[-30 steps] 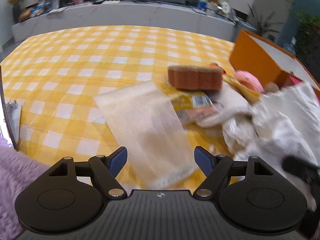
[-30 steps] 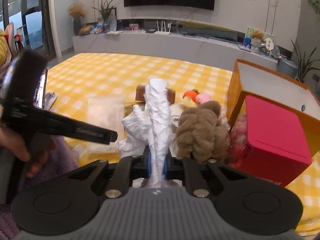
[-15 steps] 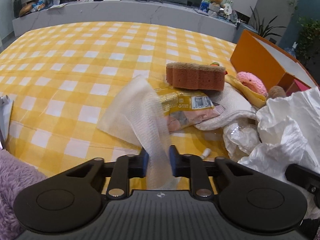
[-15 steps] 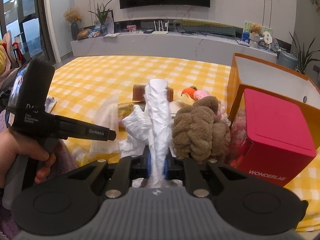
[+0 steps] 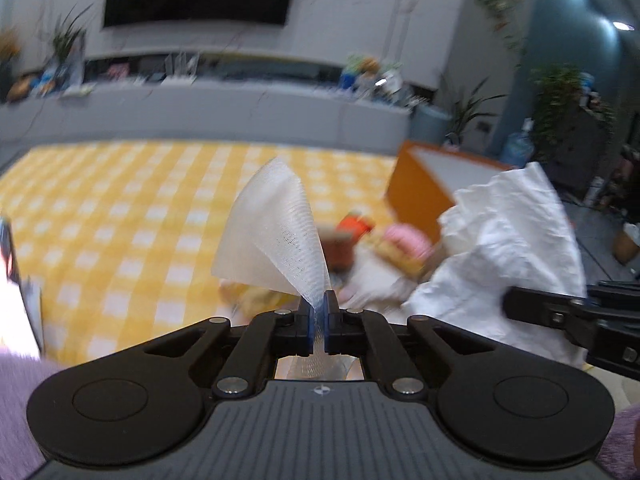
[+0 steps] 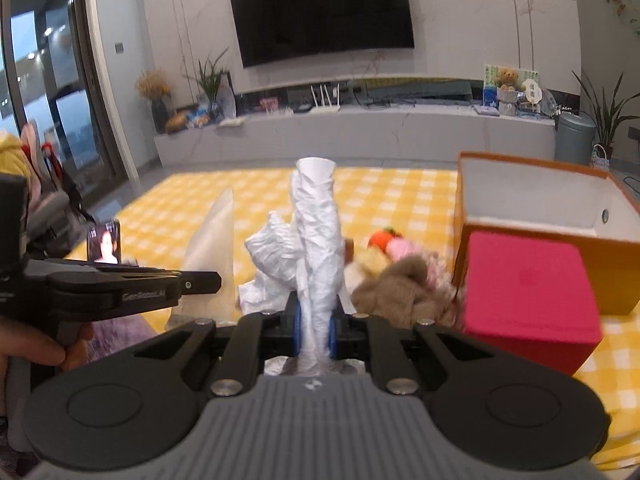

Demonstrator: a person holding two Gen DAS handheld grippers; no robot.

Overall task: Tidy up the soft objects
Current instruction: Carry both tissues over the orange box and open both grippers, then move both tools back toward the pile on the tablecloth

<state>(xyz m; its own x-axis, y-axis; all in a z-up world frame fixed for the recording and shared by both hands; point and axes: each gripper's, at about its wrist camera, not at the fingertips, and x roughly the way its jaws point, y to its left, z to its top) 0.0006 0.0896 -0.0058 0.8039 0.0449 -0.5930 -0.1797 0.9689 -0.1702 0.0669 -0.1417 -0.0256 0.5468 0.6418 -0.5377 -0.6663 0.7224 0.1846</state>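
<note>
While the left gripper (image 5: 318, 322) pinches the mesh sheet (image 5: 276, 236) by its edge, clear of the yellow cloth (image 5: 120, 208), the sheet hangs free for sorting. Over on the right view, the right gripper (image 6: 314, 330) clamps the crumpled white bag (image 6: 316, 240) upright, near the orange box (image 6: 540, 200), likely its destination.

Soft, even indoor light. The left wrist view is motion-blurred beyond the sharp gauze (image 5: 276, 236); ceiling spots glare above it, and fisheye bends both pictures' edges.
</note>
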